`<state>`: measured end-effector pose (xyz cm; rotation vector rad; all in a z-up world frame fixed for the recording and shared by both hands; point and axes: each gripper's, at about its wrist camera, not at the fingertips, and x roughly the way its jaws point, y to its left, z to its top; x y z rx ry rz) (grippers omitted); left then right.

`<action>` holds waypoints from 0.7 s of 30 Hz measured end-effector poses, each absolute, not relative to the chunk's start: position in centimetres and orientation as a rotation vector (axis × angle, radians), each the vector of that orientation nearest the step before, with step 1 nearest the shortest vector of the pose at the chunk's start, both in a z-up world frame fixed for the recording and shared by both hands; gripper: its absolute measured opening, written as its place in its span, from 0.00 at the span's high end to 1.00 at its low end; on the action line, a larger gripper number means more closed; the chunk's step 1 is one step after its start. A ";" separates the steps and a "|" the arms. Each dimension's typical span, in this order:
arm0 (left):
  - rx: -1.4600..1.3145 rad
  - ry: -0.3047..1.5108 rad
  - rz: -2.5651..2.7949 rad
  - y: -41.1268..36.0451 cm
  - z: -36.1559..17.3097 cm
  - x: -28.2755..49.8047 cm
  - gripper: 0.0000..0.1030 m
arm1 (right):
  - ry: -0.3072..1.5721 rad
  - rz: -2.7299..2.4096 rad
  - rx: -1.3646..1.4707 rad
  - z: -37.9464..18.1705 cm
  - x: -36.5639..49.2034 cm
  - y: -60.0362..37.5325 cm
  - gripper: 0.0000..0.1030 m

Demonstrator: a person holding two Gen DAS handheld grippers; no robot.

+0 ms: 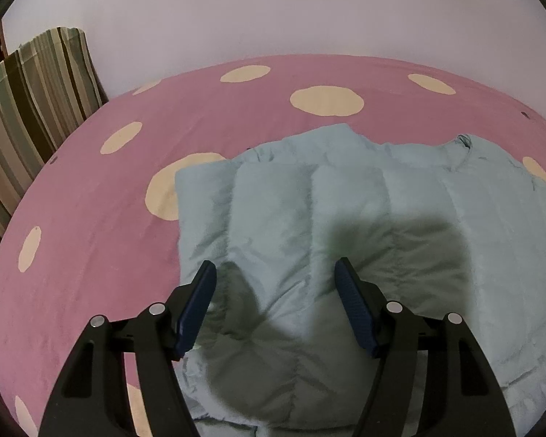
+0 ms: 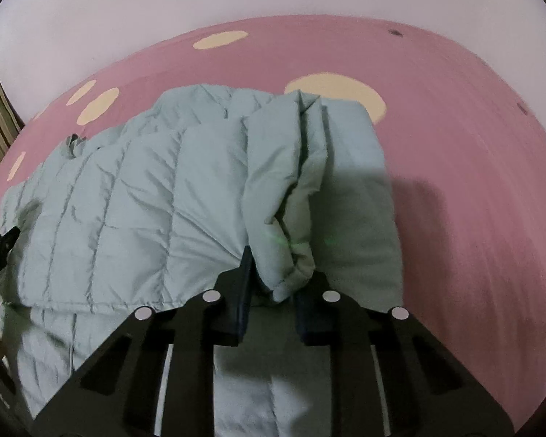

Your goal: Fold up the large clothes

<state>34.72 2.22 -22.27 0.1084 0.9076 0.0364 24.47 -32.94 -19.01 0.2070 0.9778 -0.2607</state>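
Gripping a bunched fold of the pale quilted jacket (image 2: 134, 196), the right tool (image 2: 275, 273) is lifting it. Beside that fold, the left tool (image 1: 275, 273) is hovering unclenched over the jacket; it should be pressing the padding flat on the bed (image 1: 91, 247) while the fold is carried across.

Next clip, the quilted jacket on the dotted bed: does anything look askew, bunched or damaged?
No damage shows. The pale blue jacket is bunched along its right side: a sleeve or edge stands up in a crumpled ridge between the right hand-held gripper's fingers. The rest lies fairly flat on the pink sheet.
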 end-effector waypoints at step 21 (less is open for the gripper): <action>0.151 0.863 0.043 -1.1 -20.6 36.2 0.35 | 0.852 -0.171 0.143 -14.8 28.1 -29.6 0.53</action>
